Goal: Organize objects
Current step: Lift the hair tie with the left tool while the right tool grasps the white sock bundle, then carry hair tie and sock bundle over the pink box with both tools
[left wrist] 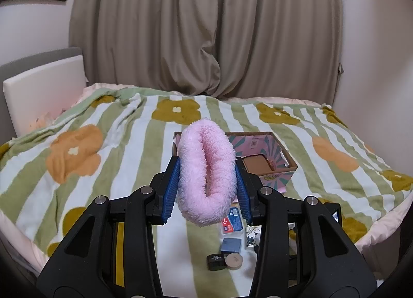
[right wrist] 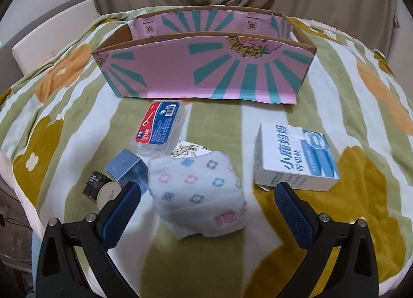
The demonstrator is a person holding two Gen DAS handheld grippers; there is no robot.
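Beige curtains hang behind a bed covered with a green-and-white striped blanket printed with orange and mustard flowers. On the blanket stands an open cardboard box, pink with teal rays on its outer wall; the left wrist view shows a brown square object lying inside it.

Left gripper is clamped on a fluffy pink scrunchie, its blue pads pressing the loop from both sides and holding it up above the blanket, on the near side of the box.

Right gripper points down at the items in front of the box with its jaws spread wide, nothing gripped — a folded white cloth with small flower prints lies between the fingers, not touched by the pads. Just beside it are a white-and-blue carton, a red-and-blue floss case, a small blue box, a black jar and a round beige lid
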